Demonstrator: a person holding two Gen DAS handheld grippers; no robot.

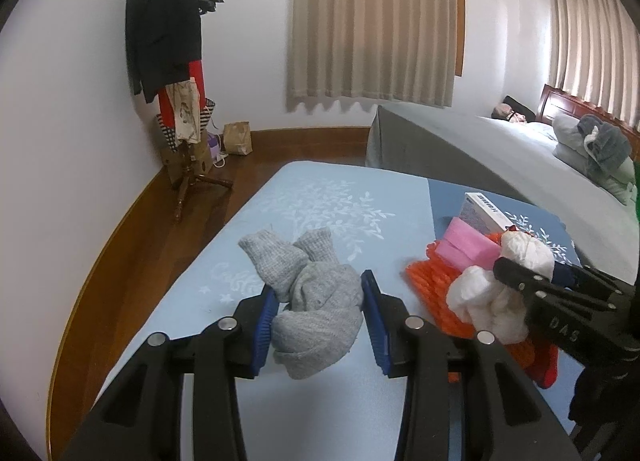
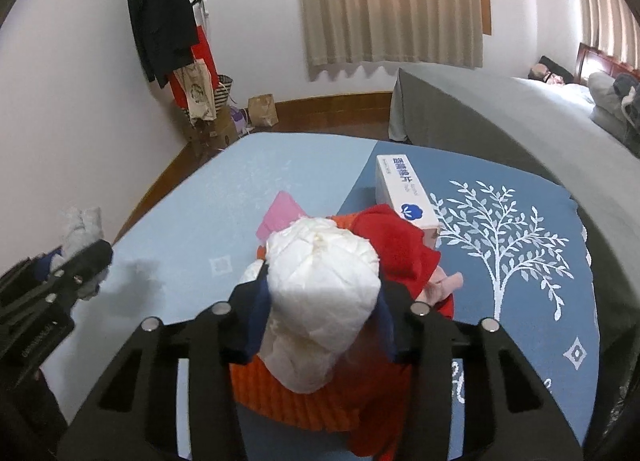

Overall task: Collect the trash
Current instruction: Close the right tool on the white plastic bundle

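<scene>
The white crumpled tissue (image 2: 320, 301) hid our right fingers' (image 2: 256, 309) tips, which clenched it above the orange basket (image 2: 320, 401). Our left fingers (image 1: 266, 317) bracketed the grey sock (image 1: 316, 301) on the bench (image 1: 320, 197); whether they gripped, we couldn't tell.

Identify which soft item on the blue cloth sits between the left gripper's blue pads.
The grey knitted bundle, lying alone on the pale blue cloth. The white crumpled wad is in the right gripper, over the orange pile.
</scene>
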